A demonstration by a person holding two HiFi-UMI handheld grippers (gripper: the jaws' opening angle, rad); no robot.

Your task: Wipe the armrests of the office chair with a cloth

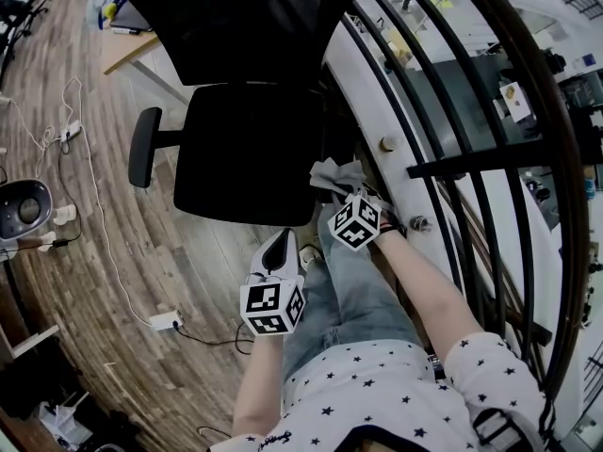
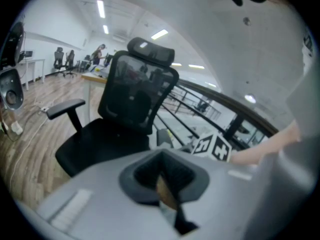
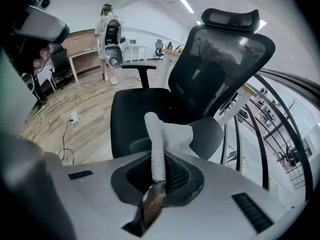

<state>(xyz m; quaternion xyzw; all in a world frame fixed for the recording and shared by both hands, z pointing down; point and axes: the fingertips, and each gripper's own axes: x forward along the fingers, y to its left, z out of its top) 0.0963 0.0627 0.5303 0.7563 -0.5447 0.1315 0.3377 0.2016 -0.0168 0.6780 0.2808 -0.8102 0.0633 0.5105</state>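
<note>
The black office chair [image 1: 247, 149] stands in front of me, its left armrest [image 1: 143, 146] sticking out on the far side of the seat. My right gripper [image 1: 341, 198] is shut on a pale cloth [image 1: 335, 174] at the chair's right side. In the right gripper view the cloth [image 3: 167, 136] rises from the closed jaws and drapes over the near armrest [image 3: 212, 134]; the far armrest [image 3: 138, 67] is bare. My left gripper [image 1: 276, 250] hangs lower, in front of the seat, shut with nothing in it. The left gripper view shows the chair [image 2: 132, 101] and one armrest [image 2: 65, 106].
A dark metal railing [image 1: 452, 168] runs close along the chair's right side. On the wooden floor lie a power strip with cables [image 1: 165, 321] and a round speaker-like device [image 1: 24, 205]. A desk [image 1: 132, 47] stands behind the chair. A person [image 3: 108, 31] stands far off.
</note>
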